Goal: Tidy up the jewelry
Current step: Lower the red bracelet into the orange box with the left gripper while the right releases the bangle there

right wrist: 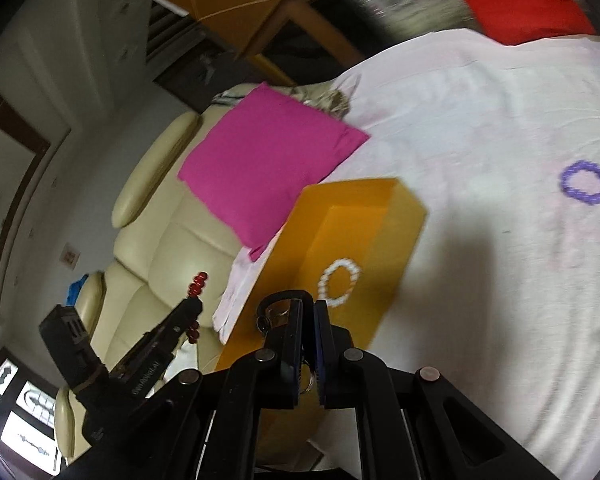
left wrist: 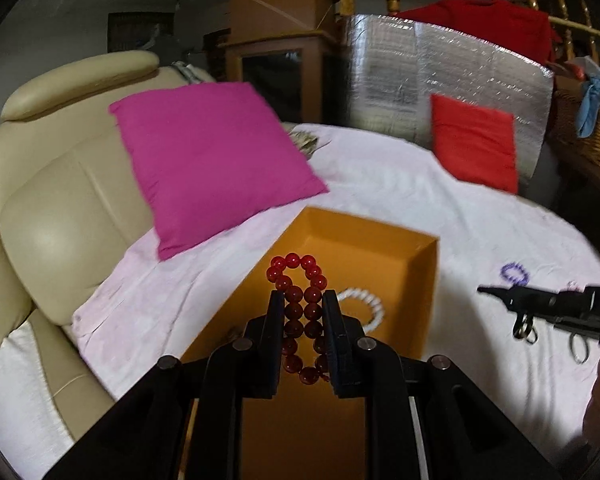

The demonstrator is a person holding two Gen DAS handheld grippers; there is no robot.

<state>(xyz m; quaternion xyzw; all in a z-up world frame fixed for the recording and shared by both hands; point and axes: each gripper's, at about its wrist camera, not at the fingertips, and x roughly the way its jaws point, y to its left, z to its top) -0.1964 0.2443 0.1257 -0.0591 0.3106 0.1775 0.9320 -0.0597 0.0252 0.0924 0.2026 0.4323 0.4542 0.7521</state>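
Pinching red bead bracelet [left wrist: 302,312] in left gripper [left wrist: 302,300] | limp, slippery, grip mid-strand | orange box [left wrist: 424,280] at twelve o'clock | right gripper [right wrist: 307,308] clamped on key ring [right wrist: 276,312]

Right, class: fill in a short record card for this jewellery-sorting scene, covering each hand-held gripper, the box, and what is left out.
left hand-held gripper: shut on red bead bracelet, above the box
right hand-held gripper: shut on metal rings with black clip
orange box: open, holds white bead bracelet
left out: purple bead bracelet on white sheet
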